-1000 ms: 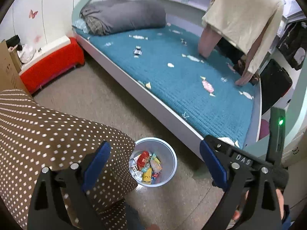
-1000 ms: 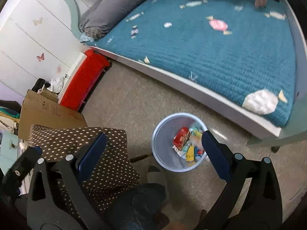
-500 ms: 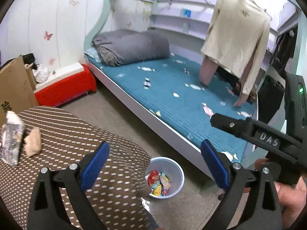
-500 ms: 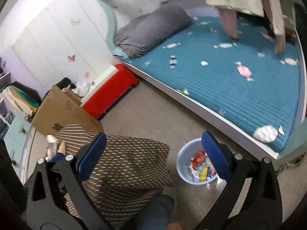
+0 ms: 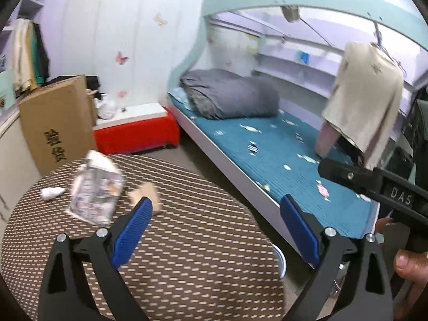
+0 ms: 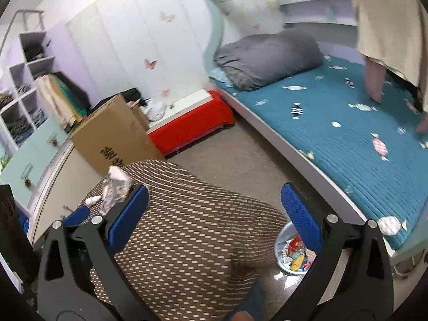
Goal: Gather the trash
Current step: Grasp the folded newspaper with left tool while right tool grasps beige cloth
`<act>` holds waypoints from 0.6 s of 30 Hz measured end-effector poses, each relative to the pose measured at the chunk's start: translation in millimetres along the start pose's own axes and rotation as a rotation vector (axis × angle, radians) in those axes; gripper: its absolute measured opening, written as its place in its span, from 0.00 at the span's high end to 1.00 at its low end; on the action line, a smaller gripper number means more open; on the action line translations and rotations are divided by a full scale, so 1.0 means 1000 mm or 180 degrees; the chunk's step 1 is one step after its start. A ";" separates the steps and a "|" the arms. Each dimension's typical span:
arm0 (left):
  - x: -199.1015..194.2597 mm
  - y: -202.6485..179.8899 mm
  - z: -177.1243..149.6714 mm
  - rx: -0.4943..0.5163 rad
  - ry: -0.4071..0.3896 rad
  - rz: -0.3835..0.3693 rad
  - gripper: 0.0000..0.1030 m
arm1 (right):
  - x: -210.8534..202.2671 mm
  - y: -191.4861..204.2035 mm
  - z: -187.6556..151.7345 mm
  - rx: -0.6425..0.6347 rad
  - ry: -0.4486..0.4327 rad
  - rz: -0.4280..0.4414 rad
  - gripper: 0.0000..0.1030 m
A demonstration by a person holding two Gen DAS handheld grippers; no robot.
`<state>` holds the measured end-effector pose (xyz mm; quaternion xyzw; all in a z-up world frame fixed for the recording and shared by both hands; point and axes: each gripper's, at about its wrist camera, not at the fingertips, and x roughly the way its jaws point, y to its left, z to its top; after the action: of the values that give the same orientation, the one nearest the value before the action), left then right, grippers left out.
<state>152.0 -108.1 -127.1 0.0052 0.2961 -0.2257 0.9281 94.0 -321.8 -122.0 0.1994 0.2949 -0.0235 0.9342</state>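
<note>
Left tongs (image 5: 216,208) spread wide, nothing between blue pads, above round desk (image 5: 187,254) w/ brown dotted cover. Right tongs (image 6: 214,203) also wide open, empty, over same desk.

On desk, far-left part: crumpled silvery wrapper (image 5: 95,190), tilted, somewhat blurred; tan paper scrap (image 5: 145,192) just beside it, right at left tongs' left pad; small white bit (image 5: 50,193) near wrapper's other side. Touching or apart betw. wrapper and scrap: cannot tell.

Blue bin (image 6: 281,243) on floor betw. desk and bed (image 6: 347,133), holding colourful wrappers (image 6: 294,254). In left view only bin rim showing at desk edge.

Cardboard box (image 5: 56,125) behind desk; red bench (image 5: 136,133) beside bed. Grey rolled duvet (image 5: 230,96) at bed head.
</note>
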 end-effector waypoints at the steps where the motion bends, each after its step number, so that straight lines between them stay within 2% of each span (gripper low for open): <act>1: -0.005 0.008 0.000 -0.0031 -0.0029 0.0029 0.09 | 0.002 0.009 0.000 -0.0052 0.0007 0.0018 0.06; 8: -0.036 0.071 0.003 -0.0250 -0.0221 0.0335 0.07 | 0.019 0.052 0.002 -0.0307 0.0038 0.0099 0.06; 12: -0.039 0.103 -0.006 -0.0332 -0.0178 0.0552 0.07 | 0.037 0.073 -0.002 -0.0459 0.0136 0.0139 0.06; 18: -0.032 0.148 -0.023 -0.0500 -0.0050 0.0827 0.07 | 0.087 0.097 -0.013 -0.0647 0.0432 0.0159 0.06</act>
<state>178.4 41.2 -146.7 -0.0309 0.3025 -0.0799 0.9493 174.3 -221.0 -145.9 0.1121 0.3532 0.0433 0.9278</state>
